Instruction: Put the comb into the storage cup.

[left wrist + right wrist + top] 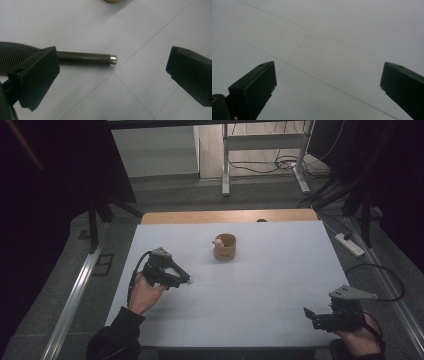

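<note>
The black pen (85,59) lies flat on the white table (260,285), not picked up yet. The left gripper (112,75) hangs over it, jaws wide apart. The right gripper (328,87) waits empty, jaws apart. The small wooden cup (224,247) stands nearby.

Both grippers are matte black, blocky, with small screw holes on the jaw faces. The left gripper (170,275) wears a grey three-cornered plate and trails a black cable; so does the right gripper (320,317). A dark sleeve (117,332) covers the left forearm.
</note>
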Available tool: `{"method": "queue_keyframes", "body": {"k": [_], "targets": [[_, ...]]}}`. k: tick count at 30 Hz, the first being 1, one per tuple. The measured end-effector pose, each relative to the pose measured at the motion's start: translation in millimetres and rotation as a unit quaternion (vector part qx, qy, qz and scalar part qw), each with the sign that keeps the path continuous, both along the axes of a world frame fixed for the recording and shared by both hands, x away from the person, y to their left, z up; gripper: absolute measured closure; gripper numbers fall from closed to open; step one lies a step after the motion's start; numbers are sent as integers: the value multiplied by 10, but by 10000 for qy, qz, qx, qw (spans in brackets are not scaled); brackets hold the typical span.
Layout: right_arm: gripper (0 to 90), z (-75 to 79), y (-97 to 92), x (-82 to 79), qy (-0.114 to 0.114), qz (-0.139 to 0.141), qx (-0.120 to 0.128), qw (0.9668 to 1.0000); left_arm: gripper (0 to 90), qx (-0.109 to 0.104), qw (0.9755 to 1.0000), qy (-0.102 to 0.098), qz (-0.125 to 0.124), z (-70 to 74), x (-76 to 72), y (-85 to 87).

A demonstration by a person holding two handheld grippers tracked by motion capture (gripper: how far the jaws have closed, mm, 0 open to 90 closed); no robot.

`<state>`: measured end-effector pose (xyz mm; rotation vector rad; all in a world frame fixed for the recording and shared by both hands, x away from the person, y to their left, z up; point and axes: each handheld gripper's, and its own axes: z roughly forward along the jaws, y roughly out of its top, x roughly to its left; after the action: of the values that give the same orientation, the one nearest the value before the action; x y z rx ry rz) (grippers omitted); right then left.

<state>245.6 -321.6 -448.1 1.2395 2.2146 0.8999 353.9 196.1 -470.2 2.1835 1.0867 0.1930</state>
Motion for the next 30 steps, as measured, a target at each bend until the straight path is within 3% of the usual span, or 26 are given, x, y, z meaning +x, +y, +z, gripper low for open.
{"method": "queue_keyframes", "body": {"k": [17,25,29,30], "targets": [[10,-2,2,4,9,3,-6,10000,0,34,9999,60,-87,-22,233,-131],[11,-4,4,4,12,6,-19,10000,2,179,9998,73,-97,-33,316,-195],[10,-4,5,5,14,6,-21,10000,39,237,9996,52,-117,-43,346,-220],[11,-4,4,4,14,7,-18,10000,99,260,9996,37,-132,-45,352,-225]]}}
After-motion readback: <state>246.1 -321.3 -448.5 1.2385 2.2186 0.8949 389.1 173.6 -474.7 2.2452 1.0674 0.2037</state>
